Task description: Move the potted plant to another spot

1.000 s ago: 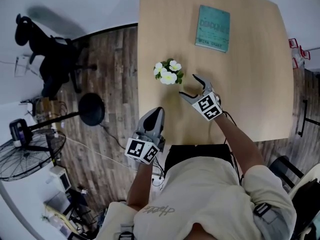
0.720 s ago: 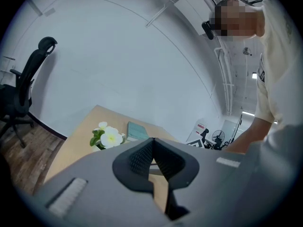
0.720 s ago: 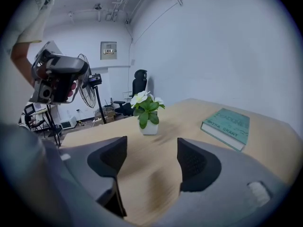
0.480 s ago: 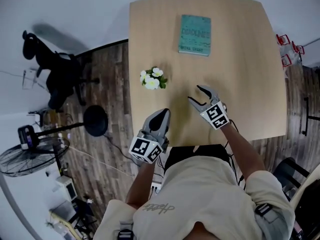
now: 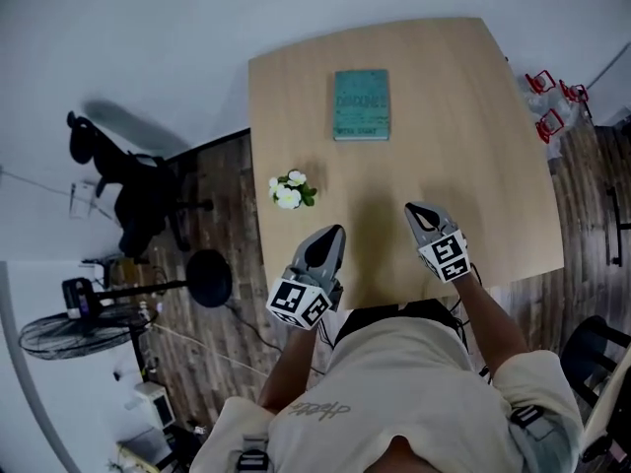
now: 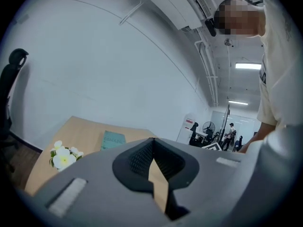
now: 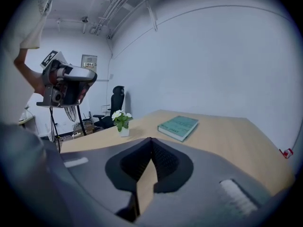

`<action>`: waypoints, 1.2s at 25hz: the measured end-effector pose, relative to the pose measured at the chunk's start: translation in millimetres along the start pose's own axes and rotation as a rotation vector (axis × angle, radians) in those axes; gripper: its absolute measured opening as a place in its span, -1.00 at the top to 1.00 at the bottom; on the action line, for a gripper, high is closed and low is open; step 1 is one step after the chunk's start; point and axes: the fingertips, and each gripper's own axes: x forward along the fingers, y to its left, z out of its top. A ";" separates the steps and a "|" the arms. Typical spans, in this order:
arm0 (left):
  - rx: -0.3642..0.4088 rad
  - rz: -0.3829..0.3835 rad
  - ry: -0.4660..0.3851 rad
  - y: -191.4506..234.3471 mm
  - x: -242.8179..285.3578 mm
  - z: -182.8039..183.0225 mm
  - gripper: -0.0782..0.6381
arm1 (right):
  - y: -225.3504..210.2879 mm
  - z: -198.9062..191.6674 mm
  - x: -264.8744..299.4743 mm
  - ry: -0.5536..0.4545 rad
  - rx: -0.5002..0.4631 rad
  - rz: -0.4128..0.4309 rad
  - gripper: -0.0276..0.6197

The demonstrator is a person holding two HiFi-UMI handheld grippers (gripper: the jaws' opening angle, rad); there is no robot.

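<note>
The pale wooden table (image 5: 493, 116) fills the upper middle and right of the head view; to its left we see a dark plank floor (image 5: 227, 294); the person (image 5: 394, 392), in a pale shirt, takes up the bottom of that frame. A black office chair (image 5: 138, 190) stands on the floor at the left, and a fan (image 5: 69, 328) sits below it near the lower left edge. A teal book (image 5: 360, 103) lies flat on the table towards its top edge, left of centre. Both claws hover over the table's bottom edge, side by side and well apart. The left claw (image 5: 333, 233) has its jaws together, with only bare table showing past them. The right claw (image 5: 414, 209) has just been closing, and its jaws now meet with nothing between them. The potted plant (image 5: 290, 191), with white flowers and green leaves, stands upright on the table close to its left edge; it is below and left of the book, above and left of the left claw, and touches neither claw.
</note>
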 end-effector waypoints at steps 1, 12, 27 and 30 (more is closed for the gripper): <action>0.009 -0.003 -0.005 -3.3 2.4 1.8 0.73 | -3.5 1.2 -6.8 -0.004 0.002 -0.004 0.91; 0.175 0.015 -0.019 -33.0 11.7 29.6 0.73 | -32.0 43.0 -80.4 -0.117 0.053 -0.063 0.91; 0.267 0.029 -0.164 -61.3 29.6 100.9 0.73 | -51.1 131.0 -149.8 -0.268 -0.042 -0.038 0.91; 0.284 0.032 -0.201 -67.9 31.8 121.7 0.73 | -53.0 155.6 -158.4 -0.311 -0.070 -0.027 0.91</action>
